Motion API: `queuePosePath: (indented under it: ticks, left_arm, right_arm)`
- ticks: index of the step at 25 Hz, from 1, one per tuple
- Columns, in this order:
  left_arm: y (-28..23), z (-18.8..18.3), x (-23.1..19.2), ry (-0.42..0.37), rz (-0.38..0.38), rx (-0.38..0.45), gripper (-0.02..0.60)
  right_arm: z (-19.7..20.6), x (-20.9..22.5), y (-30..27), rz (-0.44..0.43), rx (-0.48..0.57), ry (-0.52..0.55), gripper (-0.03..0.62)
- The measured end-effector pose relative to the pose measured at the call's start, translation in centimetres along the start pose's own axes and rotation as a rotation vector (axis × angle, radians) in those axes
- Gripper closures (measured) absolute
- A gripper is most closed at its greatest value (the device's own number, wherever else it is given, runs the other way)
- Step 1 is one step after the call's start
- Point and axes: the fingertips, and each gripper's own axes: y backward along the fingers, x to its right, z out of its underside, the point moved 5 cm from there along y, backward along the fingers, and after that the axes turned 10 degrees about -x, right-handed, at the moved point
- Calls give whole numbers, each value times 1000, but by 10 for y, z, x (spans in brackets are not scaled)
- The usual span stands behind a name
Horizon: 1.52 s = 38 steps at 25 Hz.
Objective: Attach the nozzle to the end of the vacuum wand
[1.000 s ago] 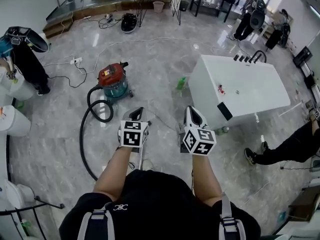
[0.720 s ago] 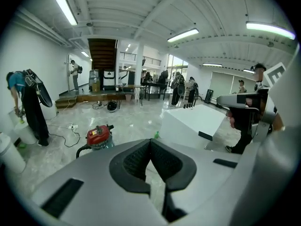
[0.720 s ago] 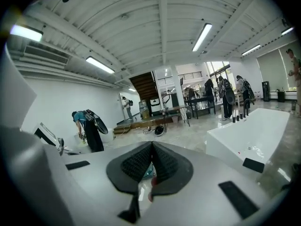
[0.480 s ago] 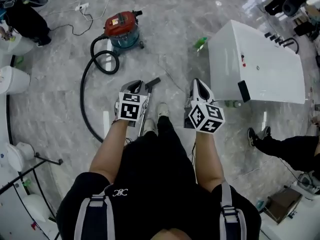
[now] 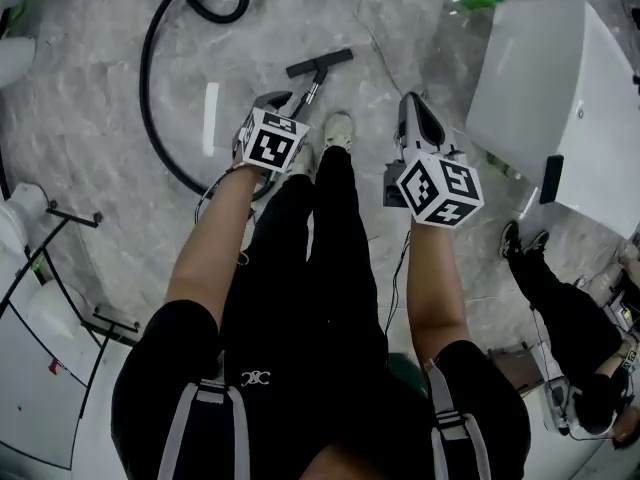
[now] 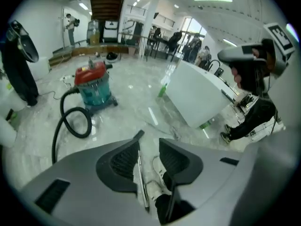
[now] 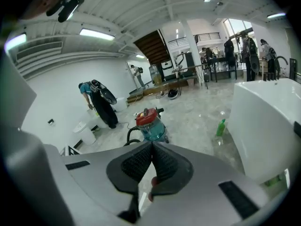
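Two hand-held grippers, one nozzle, one wand.

- Left gripper [image 5: 272, 100]: jaws apart, having just been opening. The vacuum wand [image 6: 140, 173] shows in the gap, and the pads are not pressing it.
- Right gripper [image 5: 410, 103]: jaws together, nothing between them.
- Nozzle [image 5: 320, 63]: flat on the floor [image 5: 100, 88] at the wand's far end, just ahead of the left gripper.
- Black hose [image 5: 160, 98]: curves off to the left.
- Red-lidded vacuum canister [image 6: 94, 86]: well beyond.

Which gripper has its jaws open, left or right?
The left gripper: its jaws have just been opening, and the thin metal vacuum wand shows through their gap, ungripped. On the right gripper they meet.
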Motion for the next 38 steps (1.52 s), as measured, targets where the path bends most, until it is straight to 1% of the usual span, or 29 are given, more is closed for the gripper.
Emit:
queuePosePath:
  ticks: [1, 2, 4, 8, 9, 11, 13, 15, 17, 20, 22, 24, 26, 27, 28, 29, 31, 32, 34, 36, 37, 38]
  left_arm:
    - [-33, 11, -7, -1, 12, -44, 442]
    - [-66, 22, -15, -2, 18, -77, 433]
    - [-126, 44, -30, 13, 13, -118, 431]
    - [-230, 98, -44, 116, -17, -177, 416]
    - [-257, 110, -46, 131, -28, -193, 412]
    - [-310, 133, -50, 131, -40, -238, 401]
    - [-363, 155, -54, 113, -34, -298, 387]
    - [-407, 176, -58, 113, -27, -348, 378]
    - [-443, 197, -66, 140, -34, -381, 374]
    - [-486, 213, -83, 189, -30, -390, 374]
    - [-507, 219, -84, 194, 1, -385, 373]
    - [-523, 222, -82, 169, 6, -390, 373]
    - [-531, 225, -81, 134, -50, -400, 377]
    - [-532, 226, -82, 121, -85, -399, 387]
    - [-531, 227, -82, 119, -103, -396, 400]
    - [-529, 227, -81, 129, -97, -395, 417]
    - [-520, 225, -76, 151, -51, -394, 420]
    - [-512, 223, -75, 149, -32, -382, 422]
    - [-487, 213, -74, 134, -4, -319, 422]
    - [-455, 198, -70, 121, 24, -216, 422]
    - [-439, 189, -65, 117, 42, -163, 422]
    - [-423, 179, -59, 115, 61, -114, 422]
  right_arm:
    - [11, 6, -21, -13, -21, 5, 585]
    - [23, 12, -41, -24, -37, 12, 585]
    - [50, 24, -80, -44, -68, 27, 585]
    - [109, 56, -141, -88, -170, 26, 585]
    - [124, 65, -156, -100, -192, 23, 585]
    - [152, 83, -187, -122, -225, 23, 585]
    - [179, 101, -217, -133, -253, 31, 585]
    - [201, 115, -244, -140, -278, 48, 585]
    - [217, 127, -265, -150, -302, 65, 585]
    - [237, 142, -291, -156, -321, 73, 585]
    - [251, 150, -301, -154, -338, 68, 585]
    - [262, 156, -308, -149, -360, 63, 585]
    - [269, 157, -312, -148, -381, 55, 585]
    - [271, 156, -314, -150, -388, 52, 585]
    - [272, 155, -316, -153, -394, 50, 585]
    - [273, 153, -318, -156, -397, 48, 585]
    - [271, 147, -319, -163, -399, 39, 585]
    - [270, 142, -319, -169, -397, 32, 585]
    - [266, 130, -320, -200, -401, 18, 585]
    - [262, 116, -318, -259, -411, 6, 585]
    - [258, 110, -316, -290, -411, 3, 559]
    - [252, 103, -313, -315, -405, 1, 503]
